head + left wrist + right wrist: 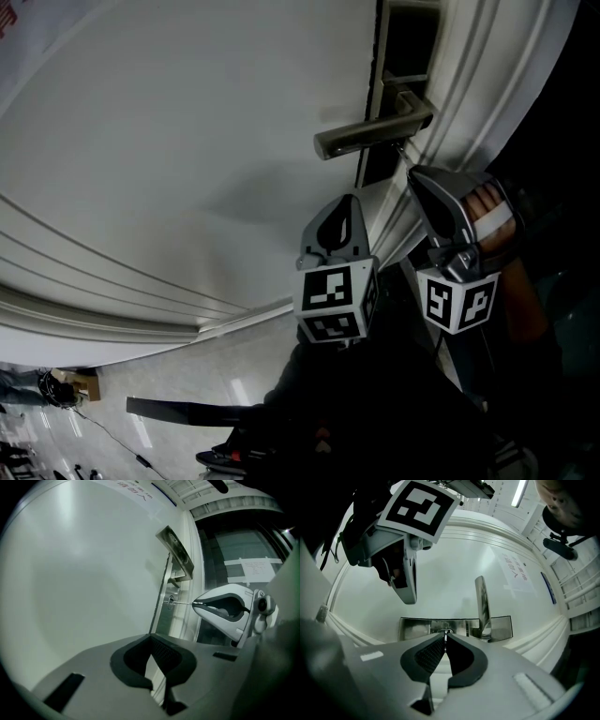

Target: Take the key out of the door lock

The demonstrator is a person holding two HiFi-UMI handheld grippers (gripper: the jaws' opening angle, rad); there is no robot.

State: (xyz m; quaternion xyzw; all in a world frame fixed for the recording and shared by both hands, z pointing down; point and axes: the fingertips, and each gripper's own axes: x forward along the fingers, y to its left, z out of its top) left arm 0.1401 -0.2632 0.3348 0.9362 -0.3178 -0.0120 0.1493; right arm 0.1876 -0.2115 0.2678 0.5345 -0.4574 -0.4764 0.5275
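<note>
Head view: I look steeply down the white door (187,141) from above, with the handle (375,131) near. Left gripper view: it faces sideways along the door, close by. Right gripper view: it faces square at the lock plate (454,627), very close. All three share the handle.

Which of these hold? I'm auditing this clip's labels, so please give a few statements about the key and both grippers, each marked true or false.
1. The right gripper has its fingers shut on the key. True.
2. The key is already clear of the lock. False: its tip still reaches the lock.
3. The left gripper holds the door handle. False: its fingers are shut on nothing, apart from the handle.
4. In the left gripper view, the door handle sits above the lock. True.
</note>
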